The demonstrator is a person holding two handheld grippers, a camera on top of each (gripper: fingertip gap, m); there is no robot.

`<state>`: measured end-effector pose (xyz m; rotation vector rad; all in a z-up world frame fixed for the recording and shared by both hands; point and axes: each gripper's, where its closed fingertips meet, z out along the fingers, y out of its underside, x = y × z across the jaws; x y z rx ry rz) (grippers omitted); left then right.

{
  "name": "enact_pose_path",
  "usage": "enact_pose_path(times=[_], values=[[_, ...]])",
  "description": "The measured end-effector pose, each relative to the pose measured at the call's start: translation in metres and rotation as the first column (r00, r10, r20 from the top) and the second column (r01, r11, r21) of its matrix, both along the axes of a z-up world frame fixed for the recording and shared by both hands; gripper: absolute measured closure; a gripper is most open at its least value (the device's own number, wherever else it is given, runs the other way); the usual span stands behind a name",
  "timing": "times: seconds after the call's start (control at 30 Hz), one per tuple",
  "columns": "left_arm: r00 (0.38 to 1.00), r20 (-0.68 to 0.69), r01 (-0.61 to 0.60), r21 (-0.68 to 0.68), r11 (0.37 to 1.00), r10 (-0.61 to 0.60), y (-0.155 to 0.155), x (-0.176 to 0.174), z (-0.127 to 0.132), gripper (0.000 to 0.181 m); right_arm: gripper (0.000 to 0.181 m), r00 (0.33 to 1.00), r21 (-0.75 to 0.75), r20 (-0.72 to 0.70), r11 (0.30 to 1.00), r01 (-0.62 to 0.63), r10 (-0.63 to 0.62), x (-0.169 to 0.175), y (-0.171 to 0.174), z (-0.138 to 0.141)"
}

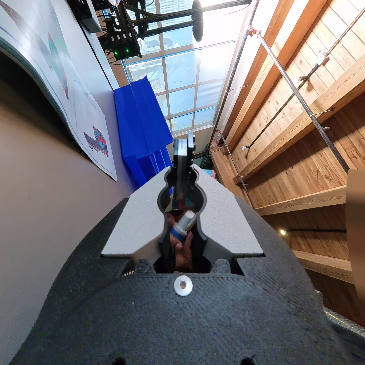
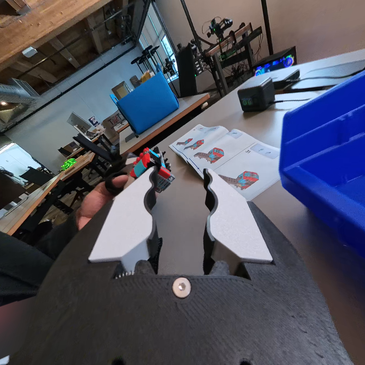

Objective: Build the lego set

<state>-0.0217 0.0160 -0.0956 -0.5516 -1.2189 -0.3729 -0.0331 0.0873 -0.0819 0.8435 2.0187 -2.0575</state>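
Lego model (image 2: 142, 166): one part-built piece in red, teal and black, held up off the counter (image 2: 183, 217) just past my right gripper (image 2: 178, 171). That gripper is released, jaws wide apart and empty. In the left wrist view, my left gripper (image 1: 182, 167) is clenched on a dark slab seen edge-on, with red and teal bits at its near end; I take this to be the model (image 1: 180, 150). A hand (image 2: 94, 201) shows to the left of the right gripper.

I judge the step to be holding the build steady between pieces. The next move calls for the right gripper to fetch the next brick and press it on while the left braces.

Farther out lies one open instruction booklet (image 2: 227, 158). One blue bin (image 2: 325, 154) with dividers stands to the right, and I see no loose bricks in the part that shows. Beyond them sits one small black box (image 2: 256, 96) with a cable. That makes two grippers, one model, one booklet and one bin.
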Motion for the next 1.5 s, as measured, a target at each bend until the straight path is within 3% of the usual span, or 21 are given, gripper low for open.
enact_pose_path(times=[0.2, 0.6, 0.77, 0.87, 0.97, 1.07, 1.17, 1.33, 1.5], values=[[1.0, -0.001, 0.008, 0.001, 1.0, -0.008, 0.0, 0.001, 0.0, 0.166, 0.138, 1.0, 0.05, -0.011, 0.998, 0.028, -0.028, -0.008, 0.02, -0.015], [1.0, 0.001, 0.009, 0.027, 1.0, -0.009, -0.003, 0.001, 0.001, 0.165, 0.139, 1.0, 0.031, -0.016, 1.0, -0.004, 0.004, -0.001, 0.014, -0.008], [1.0, 0.0, 0.008, 0.03, 1.0, -0.008, -0.005, 0.001, 0.001, 0.166, 0.141, 0.987, 0.155, -0.16, 0.988, -0.008, 0.033, 0.0, 0.031, 0.032], [1.0, -0.003, 0.012, 0.034, 0.999, -0.012, -0.004, 0.002, 0.002, 0.166, 0.141, 0.965, 0.257, -0.262, 0.965, 0.05, 0.02, -0.011, 0.051, 0.059], [1.0, -0.004, 0.016, 0.042, 0.999, -0.016, -0.005, 0.002, 0.002, 0.166, 0.141, 0.955, 0.26, -0.296, 0.96, 0.105, -0.024, -0.017, 0.072, 0.072], [1.0, -0.004, 0.013, 0.041, 0.999, -0.013, -0.007, 0.002, 0.003, 0.166, 0.141, 0.965, 0.199, -0.243, 0.968, 0.15, -0.099, -0.016, 0.093, 0.058], [1.0, -0.002, 0.011, 0.041, 0.999, -0.011, -0.008, 0.002, 0.002, 0.166, 0.141, 0.975, 0.157, -0.157, 0.971, 0.182, -0.158, -0.009, 0.112, 0.026], [1.0, -0.009, 0.006, 0.014, 1.0, -0.006, -0.005, 0.001, 0.001, 0.165, 0.142, 0.982, 0.144, -0.09, 0.973, 0.178, -0.166, 0.007, 0.131, -0.012], [1.0, -0.014, 0.005, -0.049, 0.999, -0.006, 0.002, -0.004, -0.001, 0.166, 0.142, 0.993, 0.057, -0.027, 0.992, 0.117, -0.115, 0.012, 0.137, -0.015]])
